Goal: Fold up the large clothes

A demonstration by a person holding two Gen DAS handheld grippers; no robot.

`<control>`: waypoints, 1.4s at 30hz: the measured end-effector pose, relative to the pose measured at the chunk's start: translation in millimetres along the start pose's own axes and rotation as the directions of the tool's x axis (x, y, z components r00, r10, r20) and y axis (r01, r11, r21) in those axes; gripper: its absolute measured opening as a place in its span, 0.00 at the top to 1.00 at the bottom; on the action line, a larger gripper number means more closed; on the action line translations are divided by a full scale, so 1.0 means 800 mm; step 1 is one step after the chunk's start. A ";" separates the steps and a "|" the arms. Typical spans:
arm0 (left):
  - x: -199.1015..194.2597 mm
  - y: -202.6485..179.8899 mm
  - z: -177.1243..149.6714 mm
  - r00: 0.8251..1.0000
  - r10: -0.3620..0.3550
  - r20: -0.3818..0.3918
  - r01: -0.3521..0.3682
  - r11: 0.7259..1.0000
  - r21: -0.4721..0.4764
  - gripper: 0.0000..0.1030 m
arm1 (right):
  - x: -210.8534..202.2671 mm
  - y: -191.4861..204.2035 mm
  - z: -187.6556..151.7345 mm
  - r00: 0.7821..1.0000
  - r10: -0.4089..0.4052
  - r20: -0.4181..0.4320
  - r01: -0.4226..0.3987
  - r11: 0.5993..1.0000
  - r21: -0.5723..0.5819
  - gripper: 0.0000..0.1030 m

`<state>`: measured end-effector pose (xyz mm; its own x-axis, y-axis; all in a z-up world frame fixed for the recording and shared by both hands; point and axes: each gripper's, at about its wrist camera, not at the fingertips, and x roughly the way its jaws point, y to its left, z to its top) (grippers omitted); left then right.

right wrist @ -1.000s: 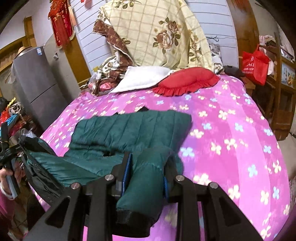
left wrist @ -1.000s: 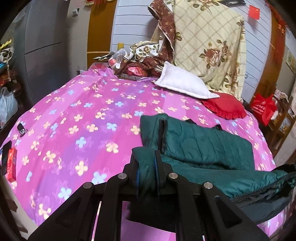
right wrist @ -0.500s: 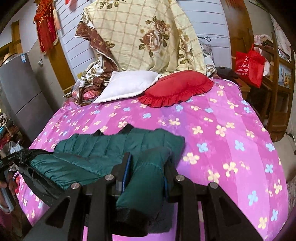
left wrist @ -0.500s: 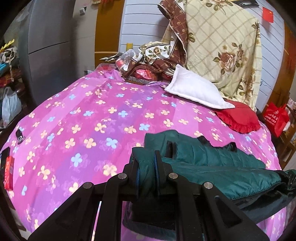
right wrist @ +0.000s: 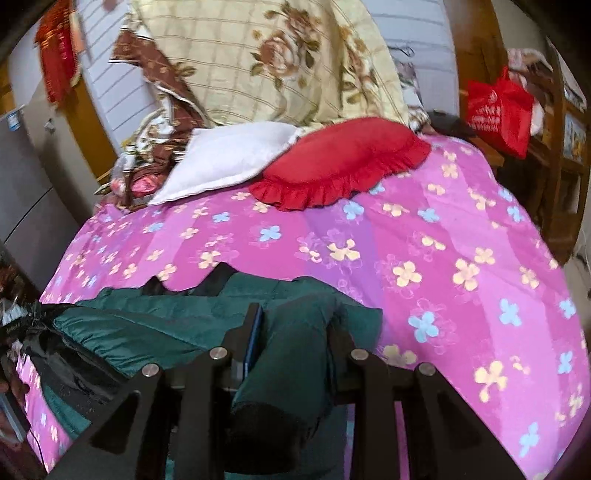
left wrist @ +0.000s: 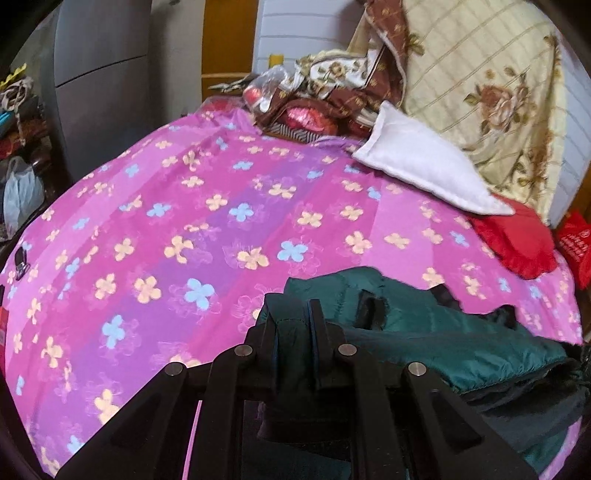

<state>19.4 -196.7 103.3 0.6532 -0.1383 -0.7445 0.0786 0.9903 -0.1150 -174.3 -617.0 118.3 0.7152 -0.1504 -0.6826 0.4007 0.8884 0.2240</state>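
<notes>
a big bed [left wrist: 155,229] with a pink flower sheet fills the room. far off, a white slatted wall [left wrist: 306,33]. left, a grey fridge [left wrist: 99,74]. right, wooden shelves [right wrist: 565,147].

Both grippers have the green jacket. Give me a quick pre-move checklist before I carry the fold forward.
1. Left gripper shut on the green puffer jacket: ok.
2. Right gripper shut on jacket: ok.
3. Bedspread ahead free of objects: ok.
4. White pillow and red cushion apart from jacket: ok.
5. Black lining tucked inside: not ok, showing at the near edge.
6. Fold edges aligned: cannot tell.
</notes>
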 end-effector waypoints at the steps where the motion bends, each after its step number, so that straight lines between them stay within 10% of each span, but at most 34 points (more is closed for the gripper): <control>1: 0.006 -0.002 -0.002 1.000 0.007 -0.005 -0.006 1.000 0.002 1.00 | 0.011 -0.002 -0.002 1.000 -0.008 -0.009 0.008 1.000 0.006 0.72; 7: 0.037 -0.002 -0.006 0.999 -0.004 -0.034 0.002 0.999 -0.039 1.00 | 0.052 -0.016 -0.016 0.999 0.009 -0.038 -0.006 0.997 0.081 0.62; 11: 0.042 0.010 -0.001 0.996 -0.063 -0.056 0.057 0.993 -0.103 0.92 | 0.017 -0.024 -0.011 0.994 0.105 0.009 -0.106 0.989 0.108 0.23; 13: 0.042 0.016 0.001 0.996 -0.065 -0.054 0.057 0.990 -0.131 0.70 | -0.011 -0.022 -0.009 0.996 0.068 0.060 -0.073 0.993 0.088 0.13; 18: 0.047 0.034 0.002 0.991 -0.125 -0.054 0.111 0.971 -0.213 0.61 | -0.078 -0.002 -0.013 0.976 0.110 0.188 -0.117 0.993 0.024 0.13; 25: 0.030 0.029 0.003 0.994 -0.110 -0.017 0.105 0.980 -0.167 0.61 | -0.034 0.117 -0.045 0.987 0.151 0.047 -0.133 0.954 -0.270 0.13; 42: 0.017 0.022 0.006 0.995 -0.101 0.020 0.103 0.989 -0.105 0.61 | 0.047 0.220 -0.048 0.986 0.161 -0.035 -0.164 0.931 -0.327 0.13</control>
<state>33.2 -181.0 94.3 0.6571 -0.2376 -0.7154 0.0661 0.9635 -0.2593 -99.2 -449.7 105.3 0.7500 0.0100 -0.6614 0.0684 0.9933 0.0926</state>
